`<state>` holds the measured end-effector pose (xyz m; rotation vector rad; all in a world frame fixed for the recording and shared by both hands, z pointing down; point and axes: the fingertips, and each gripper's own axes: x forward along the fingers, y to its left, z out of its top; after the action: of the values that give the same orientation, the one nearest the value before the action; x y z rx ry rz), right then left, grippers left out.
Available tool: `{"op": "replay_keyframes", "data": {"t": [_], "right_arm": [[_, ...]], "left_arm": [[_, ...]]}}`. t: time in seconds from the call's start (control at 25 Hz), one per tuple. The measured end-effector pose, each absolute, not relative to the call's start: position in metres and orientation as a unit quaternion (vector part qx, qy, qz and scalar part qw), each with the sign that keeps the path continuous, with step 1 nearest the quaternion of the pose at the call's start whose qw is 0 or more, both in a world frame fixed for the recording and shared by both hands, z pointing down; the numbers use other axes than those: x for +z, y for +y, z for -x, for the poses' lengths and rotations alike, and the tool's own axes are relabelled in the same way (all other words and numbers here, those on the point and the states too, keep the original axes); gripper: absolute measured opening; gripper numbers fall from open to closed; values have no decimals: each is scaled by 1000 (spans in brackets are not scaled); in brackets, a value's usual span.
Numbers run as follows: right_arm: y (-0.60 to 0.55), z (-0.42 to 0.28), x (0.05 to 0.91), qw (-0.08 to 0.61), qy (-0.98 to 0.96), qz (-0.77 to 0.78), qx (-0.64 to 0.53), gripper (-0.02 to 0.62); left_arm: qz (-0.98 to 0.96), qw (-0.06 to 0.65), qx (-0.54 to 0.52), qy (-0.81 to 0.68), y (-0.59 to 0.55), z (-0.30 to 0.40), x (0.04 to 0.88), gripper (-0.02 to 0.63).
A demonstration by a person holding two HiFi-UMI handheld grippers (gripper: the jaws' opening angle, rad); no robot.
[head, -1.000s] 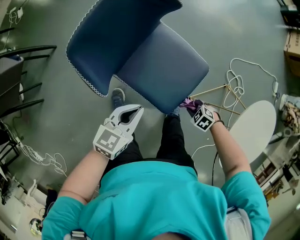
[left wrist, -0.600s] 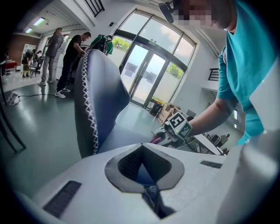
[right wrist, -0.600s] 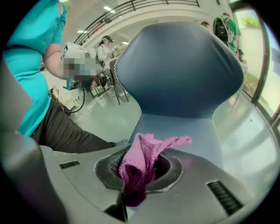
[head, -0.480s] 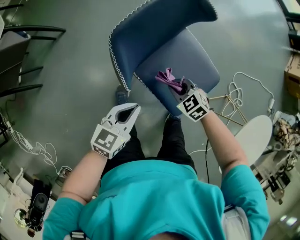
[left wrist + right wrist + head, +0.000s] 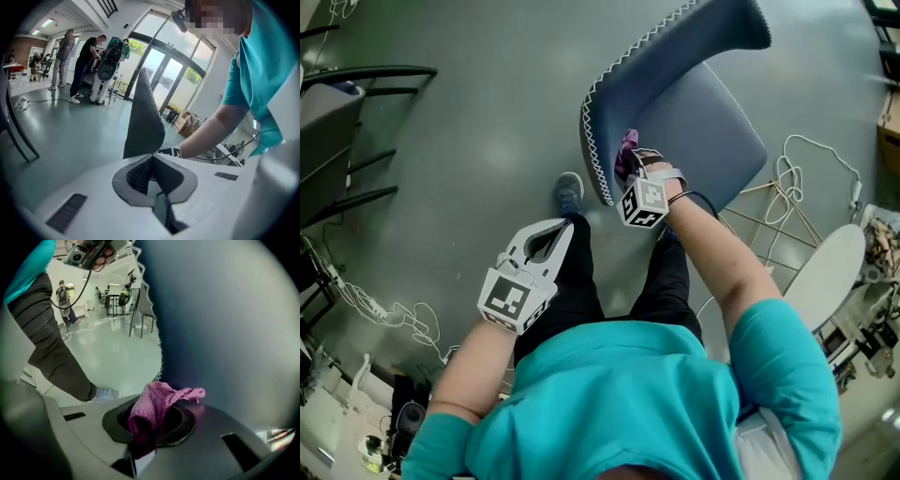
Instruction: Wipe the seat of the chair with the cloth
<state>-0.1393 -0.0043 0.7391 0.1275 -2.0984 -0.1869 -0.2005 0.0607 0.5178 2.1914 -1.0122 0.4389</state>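
Grey polished floor (image 5: pixel 487 112) of an open hall; glass doors show in the left gripper view.

1. Chair (image 5: pixel 712 131), blue upholstery. Seat (image 5: pixel 722 150) is tilted in the head view. Backrest (image 5: pixel 675 47) is edged with white zigzag stitching.
2. Cloth (image 5: pixel 627 150), pink-purple and bunched. It is pinched in the right gripper (image 5: pixel 632 167) and lies against the upholstery at the seat's left edge, just beside the stitched border of the backrest. A loose fold spills out over the jaws towards the blue surface in the right gripper view (image 5: pixel 154 404).
3. Right gripper (image 5: pixel 149 427): jaws pressed on the cloth.
4. Left gripper (image 5: pixel 565 227): held apart from the chair, over the person's leg. Its jaws are pressed together with nothing between them (image 5: pixel 152 174).
5. Shoe (image 5: pixel 569 192): on the floor between the two grippers.
6. White cable (image 5: pixel 787 173): looped on the floor beyond the seat's right edge.
7. Black frames (image 5: pixel 356 84): at the far left of the floor.
8. Standing people (image 5: pixel 86 61): in the distance in the left gripper view.
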Motion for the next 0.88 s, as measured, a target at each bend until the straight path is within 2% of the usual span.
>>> {"op": "replay_keyframes", "data": {"t": [0.36,0.88], "right_arm": [[9,139,757,533,-840,-65,-77,52],[13,133,757,517,-847,-74,-99,52]], "left_arm": [[-866,329,193,-323,52,223,526,4],[-857,324,189,-353,63,206,536,3]]}}
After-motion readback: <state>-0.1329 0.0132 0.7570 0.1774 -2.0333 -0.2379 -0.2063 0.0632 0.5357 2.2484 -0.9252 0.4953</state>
